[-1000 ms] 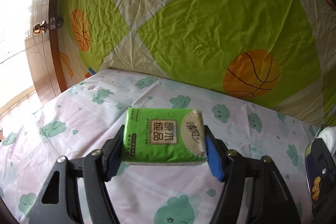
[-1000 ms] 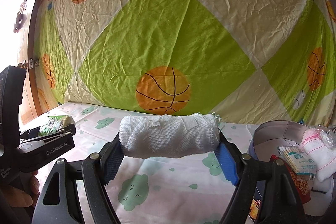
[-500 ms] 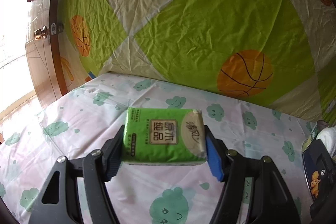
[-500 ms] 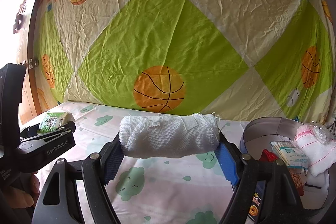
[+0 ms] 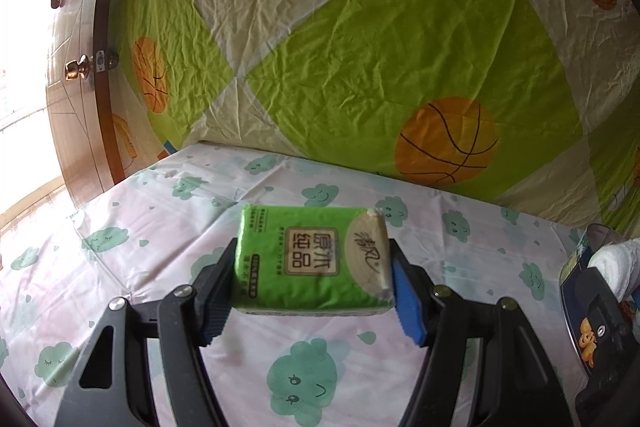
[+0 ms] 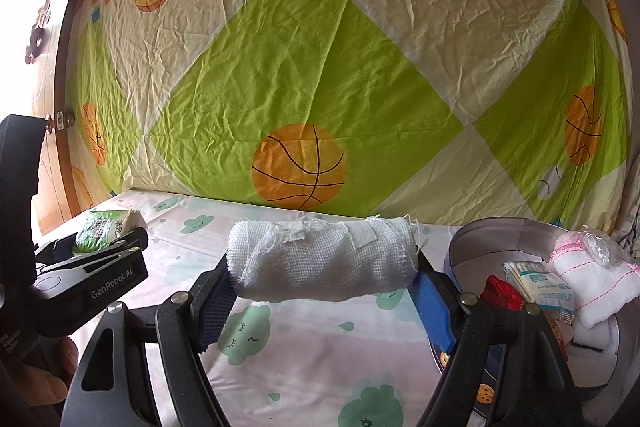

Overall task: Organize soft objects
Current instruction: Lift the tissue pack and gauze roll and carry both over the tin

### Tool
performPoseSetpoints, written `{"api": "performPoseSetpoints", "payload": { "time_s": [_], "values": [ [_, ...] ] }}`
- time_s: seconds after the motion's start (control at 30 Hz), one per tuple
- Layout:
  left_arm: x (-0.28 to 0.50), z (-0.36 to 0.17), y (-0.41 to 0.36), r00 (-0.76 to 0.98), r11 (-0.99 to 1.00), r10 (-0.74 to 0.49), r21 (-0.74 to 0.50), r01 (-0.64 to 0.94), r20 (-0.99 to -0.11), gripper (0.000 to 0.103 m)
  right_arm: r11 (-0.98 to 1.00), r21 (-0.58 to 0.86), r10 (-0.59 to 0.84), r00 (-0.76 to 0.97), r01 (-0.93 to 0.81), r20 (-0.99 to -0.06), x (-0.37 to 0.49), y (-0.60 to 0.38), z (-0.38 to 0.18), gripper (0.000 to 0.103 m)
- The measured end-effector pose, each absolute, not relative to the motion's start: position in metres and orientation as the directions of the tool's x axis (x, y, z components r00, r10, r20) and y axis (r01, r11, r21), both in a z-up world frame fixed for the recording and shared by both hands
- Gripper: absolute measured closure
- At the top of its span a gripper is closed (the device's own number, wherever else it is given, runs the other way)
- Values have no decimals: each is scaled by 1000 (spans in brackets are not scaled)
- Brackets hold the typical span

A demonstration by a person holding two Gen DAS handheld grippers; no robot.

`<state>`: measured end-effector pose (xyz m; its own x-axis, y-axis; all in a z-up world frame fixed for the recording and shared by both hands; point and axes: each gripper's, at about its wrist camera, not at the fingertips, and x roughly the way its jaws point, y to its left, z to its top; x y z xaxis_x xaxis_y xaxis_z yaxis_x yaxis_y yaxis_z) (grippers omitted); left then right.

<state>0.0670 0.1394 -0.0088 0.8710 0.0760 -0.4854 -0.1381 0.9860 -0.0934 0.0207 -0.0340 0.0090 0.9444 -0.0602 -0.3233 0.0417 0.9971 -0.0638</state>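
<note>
Mid-frame in each wrist view, left gripper [image 5: 312,273] clamps green tissue pack [image 5: 314,259], right gripper [image 6: 324,281] clamps gauze roll [image 6: 322,263], both carried above the bedsheet [image 6: 312,355]; next, likely drop into round tin [image 6: 472,247] lower right.

Tissue pack and gauze roll, both lifted clear of the bed

The green tissue pack [image 5: 312,259], printed with a beige label and cream corner, sits level between the left hand-held gripper [image 5: 312,291] pads. The white gauze roll [image 6: 324,261], frayed at its edges, lies crosswise in the right hand-held gripper [image 6: 320,291]. The round tin [image 6: 496,235] beside it holds a pink-trimmed white cloth [image 6: 592,279], a cotton-swab packet [image 6: 536,279] and a red item [image 6: 500,293].
</note>
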Motion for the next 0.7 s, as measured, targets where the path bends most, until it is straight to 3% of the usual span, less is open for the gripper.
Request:
{"api": "performPoseSetpoints", "payload": {
  "time_s": [0.7],
  "values": [
    [44,-8,116,876,985,26,-139,-106,-481,35,996,-58,-87,943,71,-321,-12,-55,10,22]
  ]
}}
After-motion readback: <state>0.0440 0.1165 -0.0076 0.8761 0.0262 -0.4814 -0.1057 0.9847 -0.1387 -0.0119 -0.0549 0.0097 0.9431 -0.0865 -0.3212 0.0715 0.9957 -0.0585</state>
